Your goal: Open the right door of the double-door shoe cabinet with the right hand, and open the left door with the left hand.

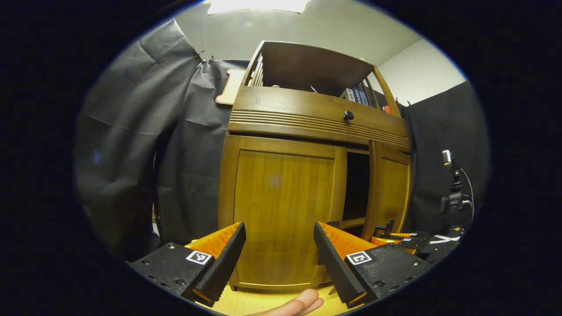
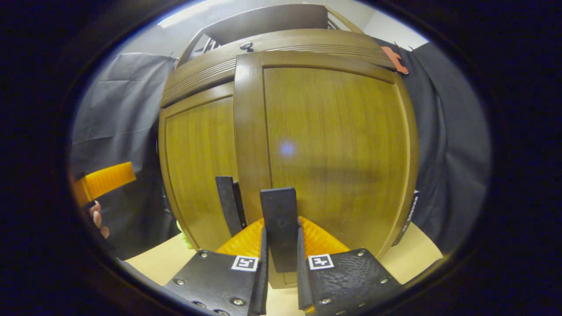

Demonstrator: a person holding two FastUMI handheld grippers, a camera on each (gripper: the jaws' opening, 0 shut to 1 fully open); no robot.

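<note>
The wooden shoe cabinet point(image 1: 307, 127) stands ahead. Its left door point(image 1: 281, 210) lies flush and closed in the left gripper view. My left gripper point(image 1: 281, 256) hangs open in front of that door, a little short of it, with nothing between its fingers. The right door point(image 1: 393, 188) is ajar, leaving a dark gap point(image 1: 355, 184) beside it. In the right gripper view my right gripper point(image 2: 281, 245) is shut on the right door's upright black handle point(image 2: 278, 210), and that door point(image 2: 338, 145) stands out from the left door point(image 2: 197, 166). The left door's black handle point(image 2: 228, 204) is free.
A drawer with a round dark knob point(image 1: 348, 115) sits above the doors, under an open shelf with books point(image 1: 355, 95). A person's fingers point(image 1: 298, 305) show at the bottom. A camera stand point(image 1: 454, 197) is at the right. Black cloth point(image 1: 131, 153) hangs around the cabinet.
</note>
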